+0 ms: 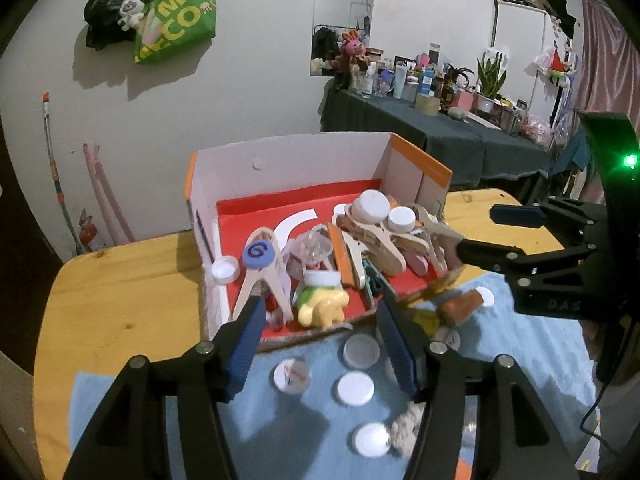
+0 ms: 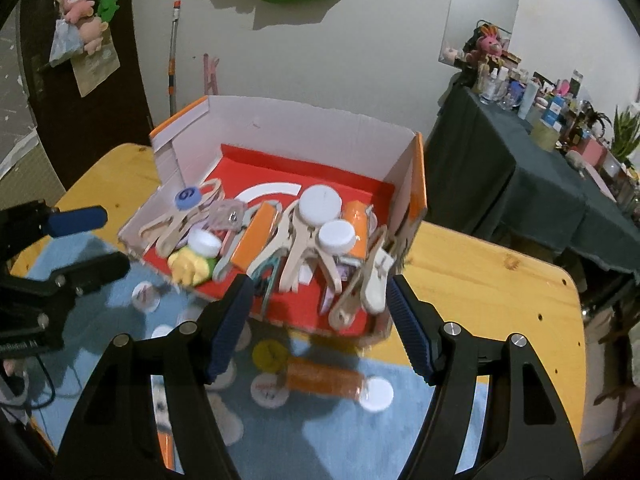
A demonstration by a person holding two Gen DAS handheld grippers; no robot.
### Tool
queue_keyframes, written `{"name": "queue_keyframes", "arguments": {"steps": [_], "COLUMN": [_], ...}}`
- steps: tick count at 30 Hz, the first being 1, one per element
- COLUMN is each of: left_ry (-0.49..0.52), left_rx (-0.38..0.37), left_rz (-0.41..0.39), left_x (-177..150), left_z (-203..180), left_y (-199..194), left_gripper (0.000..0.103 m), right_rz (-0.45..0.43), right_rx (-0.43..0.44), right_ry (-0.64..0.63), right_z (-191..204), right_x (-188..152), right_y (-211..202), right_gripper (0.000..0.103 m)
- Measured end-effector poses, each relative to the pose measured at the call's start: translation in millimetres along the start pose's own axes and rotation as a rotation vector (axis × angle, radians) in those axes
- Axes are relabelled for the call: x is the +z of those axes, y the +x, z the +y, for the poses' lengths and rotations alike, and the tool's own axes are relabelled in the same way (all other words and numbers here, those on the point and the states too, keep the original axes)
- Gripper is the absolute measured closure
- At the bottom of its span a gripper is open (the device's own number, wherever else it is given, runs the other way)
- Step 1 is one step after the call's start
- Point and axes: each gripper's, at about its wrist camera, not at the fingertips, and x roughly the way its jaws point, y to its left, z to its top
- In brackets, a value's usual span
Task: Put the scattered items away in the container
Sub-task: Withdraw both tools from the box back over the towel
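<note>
An orange-and-white cardboard box point(image 1: 280, 160) with a red floor stands on the table, holding wooden clips point(image 1: 262, 280), white caps, a blue cap marked 6 and a yellow-green toy point(image 1: 322, 308). My left gripper point(image 1: 320, 316) is open at the box's near edge, nothing between its blue pads. Just in front lie several loose white caps point(image 1: 355, 389) on a blue mat. My right gripper point(image 2: 318, 296) is open too, over the box's point(image 2: 300, 120) near right corner. Below it an orange bottle point(image 2: 324, 378) lies on its side beside a yellow cap point(image 2: 270, 354).
The blue mat point(image 1: 280, 432) covers the near part of a wooden table point(image 1: 120, 300). A pale fluffy item point(image 1: 406, 428) lies by the caps. Behind stands a dark-clothed table point(image 1: 440, 128) crowded with bottles and plants. A green bag point(image 1: 180, 12) hangs on the wall.
</note>
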Motion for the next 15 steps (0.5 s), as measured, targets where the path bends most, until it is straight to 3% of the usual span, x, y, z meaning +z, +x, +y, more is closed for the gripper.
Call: {"name": "queue_keyframes", "arguments": {"steps": [15], "left_ry": [-0.028], "left_rx": [-0.011], "left_rz": [0.051], "left_x": [-46.1], "left_z": [8.9], "left_y": [-2.1], "left_gripper": [0.041], "right_rz": [0.071], "right_rx": [-0.038], "right_ry": [-0.002], "right_z": [-9.3], "right_x": [-52.8], "right_y": [-3.0], "right_gripper": [0.035]}}
